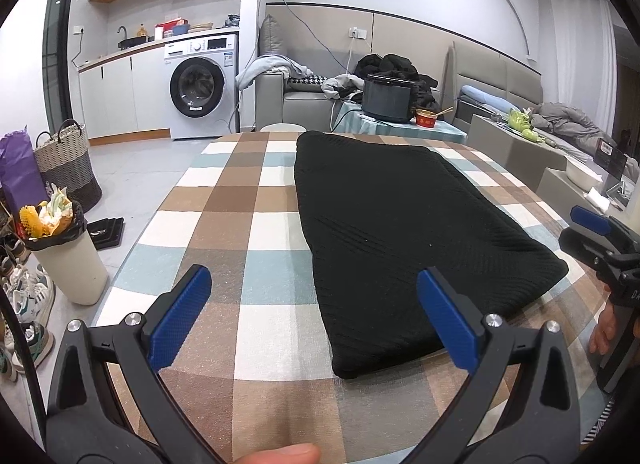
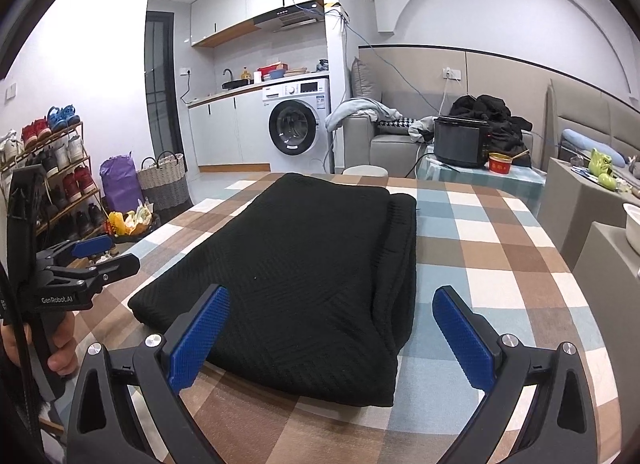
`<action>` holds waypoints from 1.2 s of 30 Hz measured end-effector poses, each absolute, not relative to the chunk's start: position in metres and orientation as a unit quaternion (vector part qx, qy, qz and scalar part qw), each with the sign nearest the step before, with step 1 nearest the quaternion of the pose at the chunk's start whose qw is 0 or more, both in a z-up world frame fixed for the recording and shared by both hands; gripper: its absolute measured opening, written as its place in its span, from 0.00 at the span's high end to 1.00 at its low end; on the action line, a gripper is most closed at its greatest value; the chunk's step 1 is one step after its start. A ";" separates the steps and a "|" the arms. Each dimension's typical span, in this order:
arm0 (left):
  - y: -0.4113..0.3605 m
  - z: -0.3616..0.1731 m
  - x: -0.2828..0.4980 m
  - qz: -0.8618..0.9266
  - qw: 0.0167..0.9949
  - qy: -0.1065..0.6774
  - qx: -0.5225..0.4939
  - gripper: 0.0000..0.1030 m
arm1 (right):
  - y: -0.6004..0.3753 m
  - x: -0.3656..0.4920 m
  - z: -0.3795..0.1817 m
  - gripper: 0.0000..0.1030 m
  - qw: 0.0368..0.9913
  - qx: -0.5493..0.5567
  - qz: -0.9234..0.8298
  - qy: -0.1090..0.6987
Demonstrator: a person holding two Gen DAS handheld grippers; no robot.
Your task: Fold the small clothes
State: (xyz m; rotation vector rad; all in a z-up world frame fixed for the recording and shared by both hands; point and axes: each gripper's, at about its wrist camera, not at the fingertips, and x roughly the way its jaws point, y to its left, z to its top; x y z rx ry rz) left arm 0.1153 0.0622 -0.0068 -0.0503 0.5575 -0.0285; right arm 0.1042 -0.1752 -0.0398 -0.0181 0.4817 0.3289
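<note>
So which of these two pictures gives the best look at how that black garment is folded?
The right wrist view. There the black garment shows its stacked layers along the right edge, with a lower layer sticking out at the far corner. In the left wrist view the garment looks like one flat dark slab on the checked cloth, its layers hidden.

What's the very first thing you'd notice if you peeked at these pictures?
The big black folded garment grabs the eye first, lying flat in the middle of the checked tablecloth. Next come the bright blue pads of the left gripper and right gripper, both wide open just in front of its near edge, holding nothing. Behind, a white washing machine sits under the kitchen counter.
</note>
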 end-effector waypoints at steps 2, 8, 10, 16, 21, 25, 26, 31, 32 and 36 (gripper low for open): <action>0.063 -0.007 0.115 -0.014 0.961 0.276 -0.025 0.01 | -0.175 0.105 -0.040 0.00 0.957 -0.010 0.163 0.239; 0.064 -0.007 0.115 -0.014 0.961 0.274 -0.024 0.01 | -0.175 0.106 -0.040 0.00 0.957 -0.009 0.163 0.240; 0.064 -0.007 0.115 -0.013 0.961 0.274 -0.024 0.01 | -0.175 0.105 -0.040 0.00 0.957 -0.009 0.163 0.240; 0.064 -0.007 0.115 -0.012 0.961 0.274 -0.024 0.01 | -0.175 0.105 -0.040 0.00 0.957 -0.009 0.162 0.240; 0.064 -0.007 0.115 -0.013 0.962 0.273 -0.023 0.01 | -0.174 0.105 -0.040 0.00 0.957 -0.008 0.163 0.240; 0.064 -0.007 0.115 -0.012 0.961 0.274 -0.023 0.01 | -0.173 0.104 -0.039 0.00 0.957 -0.009 0.163 0.240; 0.064 -0.007 0.115 -0.012 0.961 0.274 -0.023 0.01 | -0.173 0.104 -0.039 0.00 0.957 -0.009 0.163 0.240; 0.064 -0.007 0.115 -0.013 0.961 0.274 -0.024 0.01 | -0.172 0.105 -0.038 0.00 0.957 -0.009 0.163 0.240; 0.063 -0.007 0.115 -0.012 0.961 0.274 -0.023 0.01 | -0.172 0.105 -0.038 0.00 0.957 -0.009 0.163 0.241; 0.064 -0.007 0.115 -0.012 0.961 0.274 -0.024 0.01 | -0.172 0.104 -0.038 0.00 0.957 -0.009 0.163 0.240</action>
